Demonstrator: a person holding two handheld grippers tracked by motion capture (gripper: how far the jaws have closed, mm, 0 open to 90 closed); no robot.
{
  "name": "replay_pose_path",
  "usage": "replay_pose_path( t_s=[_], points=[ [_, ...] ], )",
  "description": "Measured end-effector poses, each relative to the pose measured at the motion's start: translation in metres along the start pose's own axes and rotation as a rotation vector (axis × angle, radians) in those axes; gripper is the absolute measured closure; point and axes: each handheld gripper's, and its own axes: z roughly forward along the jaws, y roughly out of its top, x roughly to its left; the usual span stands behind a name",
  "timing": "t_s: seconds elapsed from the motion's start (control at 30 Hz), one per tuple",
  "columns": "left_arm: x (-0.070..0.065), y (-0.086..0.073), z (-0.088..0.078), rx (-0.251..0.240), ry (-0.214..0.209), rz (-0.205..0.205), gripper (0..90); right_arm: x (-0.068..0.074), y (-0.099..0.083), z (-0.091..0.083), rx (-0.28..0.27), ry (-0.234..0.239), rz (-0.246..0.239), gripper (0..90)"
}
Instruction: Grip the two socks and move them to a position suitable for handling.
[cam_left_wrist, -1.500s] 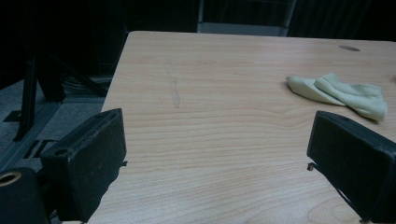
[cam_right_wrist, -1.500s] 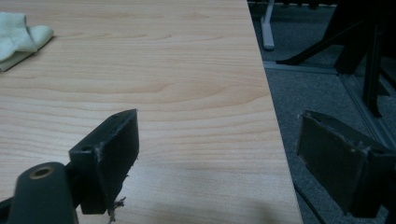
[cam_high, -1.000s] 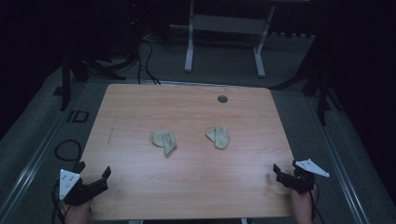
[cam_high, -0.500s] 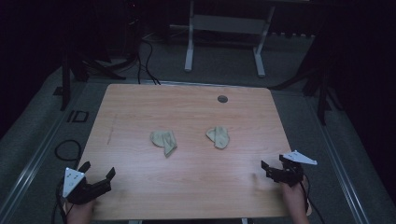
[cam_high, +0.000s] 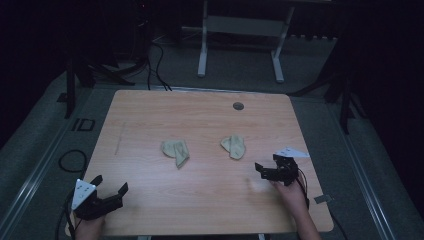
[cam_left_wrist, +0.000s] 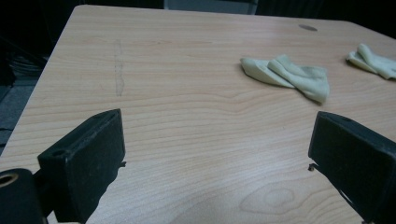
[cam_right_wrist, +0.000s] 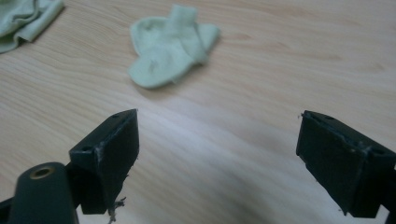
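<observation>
Two crumpled pale green cloths, which look like small socks, lie mid-table: the left one (cam_high: 175, 151) (cam_left_wrist: 287, 74) and the right one (cam_high: 234, 146) (cam_right_wrist: 170, 44). My left gripper (cam_high: 110, 183) (cam_left_wrist: 219, 158) hovers open over the near left corner, pointing toward the left cloth, with nothing between its jaws. My right gripper (cam_high: 266, 162) (cam_right_wrist: 219, 154) is open and empty, a short way in front of and to the right of the right cloth. In the right gripper view, the left cloth (cam_right_wrist: 23, 18) peeks in at the top left corner.
The wooden table (cam_high: 150, 115) has a round grommet (cam_high: 238, 106) (cam_left_wrist: 308, 27) near its far edge. A faint scuff line (cam_left_wrist: 118, 67) marks the left side. Dark floor, cables (cam_high: 70, 160) and a white stand (cam_high: 240, 30) surround the table.
My right gripper has moved forward and left from the table's near right edge toward the right cloth. The left gripper has shifted only slightly. Both cloths stayed put.
</observation>
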Motion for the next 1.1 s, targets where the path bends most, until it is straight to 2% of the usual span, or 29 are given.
replay_pose_path(
  t_s=[0.03, 0.07, 0.17, 0.27, 0.37, 0.4, 0.43, 0.63, 0.73, 0.8, 1.07, 1.1],
  points=[
    [0.000, 0.000, 0.000, 0.000, 0.000, 0.000, 4.0, 0.000, 0.000, 0.000, 0.000, 0.000, 0.000, 13.6],
    [0.000, 0.000, 0.000, 0.006, 0.002, 0.001, 4.0, 0.008, 0.012, 0.011, 0.008, 0.023, -0.012, 13.9],
    [0.000, 0.000, 0.000, 0.005, -0.002, -0.001, 4.0, 0.013, 0.019, 0.018, 0.010, 0.021, -0.029, 13.9],
    [-0.001, -0.001, 0.000, 0.009, -0.009, 0.003, 4.0, 0.025, 0.037, 0.033, 0.013, 0.044, -0.041, 13.9],
    [0.000, -0.001, 0.000, 0.010, -0.014, 0.003, 4.0, 0.030, 0.045, 0.042, 0.013, 0.039, -0.049, 14.1],
    [0.000, -0.001, 0.000, 0.011, -0.017, 0.002, 4.0, 0.034, 0.053, 0.050, 0.021, 0.056, -0.053, 14.6],
    [-0.001, -0.001, 0.000, 0.010, -0.017, 0.004, 4.0, 0.034, 0.053, 0.050, 0.021, 0.056, -0.053, 14.6],
    [0.001, -0.002, -0.002, 0.007, -0.024, 0.004, 4.0, 0.045, 0.075, 0.077, 0.030, 0.049, -0.059, 22.9],
    [0.001, -0.002, -0.002, 0.008, -0.024, 0.003, 4.0, 0.048, 0.080, 0.085, 0.040, 0.046, -0.059, 25.1],
    [0.002, -0.003, -0.002, 0.012, -0.027, 0.002, 3.9, 0.050, 0.082, 0.098, 0.060, 0.028, -0.059, 28.1],
    [0.004, -0.004, -0.002, 0.017, -0.033, 0.001, 4.0, 0.047, 0.079, 0.120, 0.115, -0.017, -0.042, 33.5],
    [0.004, -0.004, -0.002, 0.019, -0.033, 0.001, 4.0, 0.045, 0.074, 0.126, 0.142, -0.027, -0.040, 40.3]
  ],
)
